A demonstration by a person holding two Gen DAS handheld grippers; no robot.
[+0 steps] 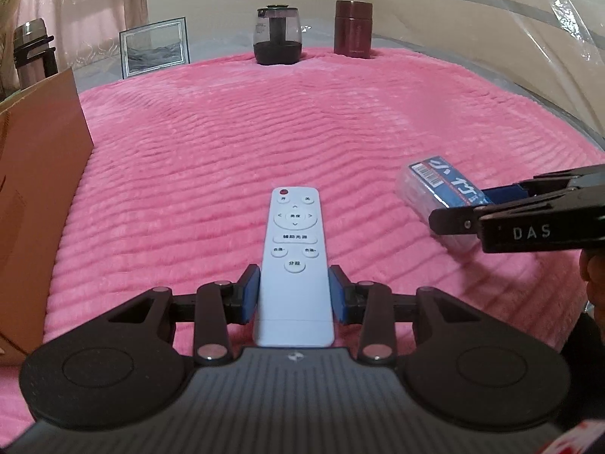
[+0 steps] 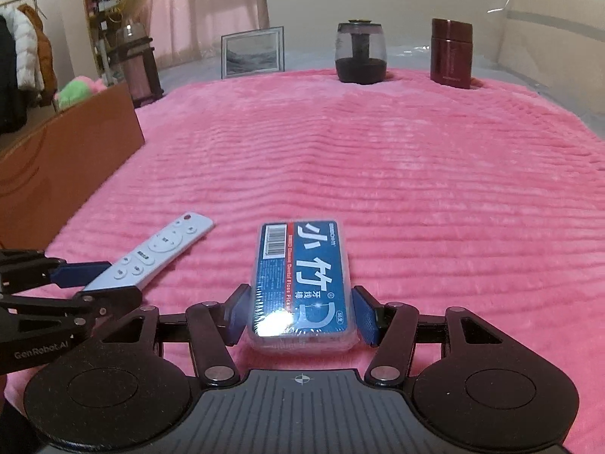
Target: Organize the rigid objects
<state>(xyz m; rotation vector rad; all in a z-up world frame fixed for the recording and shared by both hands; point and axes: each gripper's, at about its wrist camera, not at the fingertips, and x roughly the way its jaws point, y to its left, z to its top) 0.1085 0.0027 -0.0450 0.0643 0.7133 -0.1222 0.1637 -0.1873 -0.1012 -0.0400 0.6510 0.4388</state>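
A white remote control lies on the pink ribbed blanket, lengthwise between the blue pads of my left gripper; the pads touch both its sides. It also shows in the right wrist view. A clear box of dental floss picks with a blue label lies between the pads of my right gripper; the left pad touches it and the right pad stands a narrow gap off. In the left wrist view the box sits at the right with the right gripper over it.
A brown cardboard box stands at the blanket's left edge. At the far edge stand a glass teapot, a dark red canister and a framed picture. Clear plastic sheeting rises at the right.
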